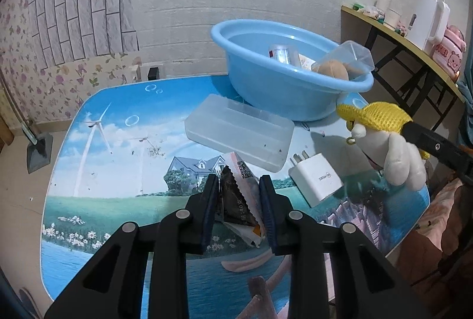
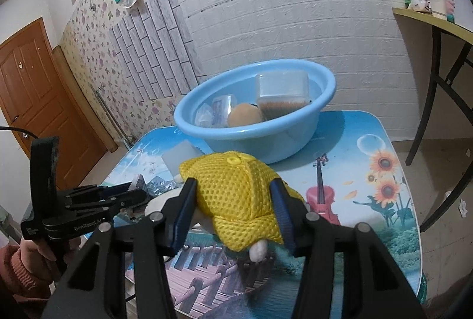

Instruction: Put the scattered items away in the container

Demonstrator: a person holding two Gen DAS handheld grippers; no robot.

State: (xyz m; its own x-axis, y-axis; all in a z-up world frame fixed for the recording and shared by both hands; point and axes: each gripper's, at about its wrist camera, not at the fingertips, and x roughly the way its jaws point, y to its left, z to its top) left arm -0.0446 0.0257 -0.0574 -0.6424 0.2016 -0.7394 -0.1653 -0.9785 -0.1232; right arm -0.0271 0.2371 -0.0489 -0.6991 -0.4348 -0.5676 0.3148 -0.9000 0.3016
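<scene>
Blue basin (image 2: 295,138) part-filled; clear box (image 1: 239,133), white charger (image 1: 316,181) on table beside.

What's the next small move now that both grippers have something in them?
Probably carry the right gripper forward over the blue basin and release there. Its jaws are clamped on the yellow-capped plush toy, lifted off the table, and the basin sits just ahead. The left gripper, shut on a snack packet, could follow.
</scene>
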